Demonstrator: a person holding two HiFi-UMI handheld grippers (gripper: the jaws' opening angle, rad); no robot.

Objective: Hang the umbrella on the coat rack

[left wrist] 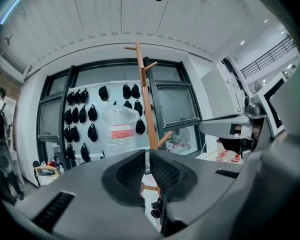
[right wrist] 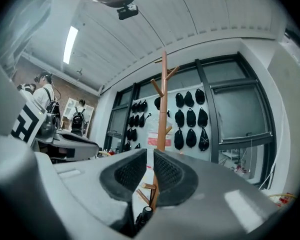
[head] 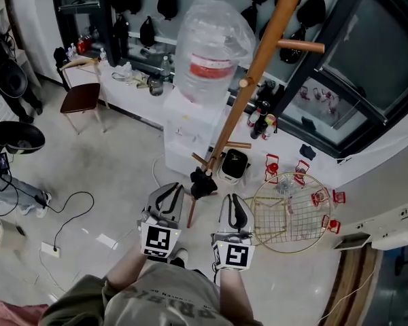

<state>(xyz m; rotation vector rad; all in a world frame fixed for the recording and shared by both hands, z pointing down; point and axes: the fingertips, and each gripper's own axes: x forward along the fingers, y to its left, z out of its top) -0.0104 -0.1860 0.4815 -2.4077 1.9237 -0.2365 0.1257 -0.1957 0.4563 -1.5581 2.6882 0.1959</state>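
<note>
The person stands over a pale floor (head: 109,195) with both grippers held out side by side, their marker cubes nearest the body. The left gripper (head: 170,190) has its jaws drawn together to a thin slit, and its own view shows nothing between the ribbed black pads (left wrist: 132,170). The right gripper (head: 232,200) is closed in the same way, with only a narrow gap between its pads (right wrist: 168,170) and nothing caught there. Both point level toward the coat rack (head: 260,58), a wooden pole with short pegs that slants up through the head view from just ahead of the two grippers. The umbrella (head: 202,183), a black folded bundle, sits against the lowest part of that pole, just below the low pegs and between the two gripper tips in the head view. Neither gripper touches it, and whether it hangs from a peg cannot be made out. In the right gripper view, its dark end shows low under the jaws. Just behind the rack stands a white water dispenser (head: 187,124) carrying a large bottle (head: 211,43) wrapped in clear plastic. A round gold wire grid (head: 283,217) with red clips lies on the floor to the right, near the right gripper. A chair (head: 81,98) stands well off to the left, and rows of black bags (head: 167,2) hang on the far wall.
</note>
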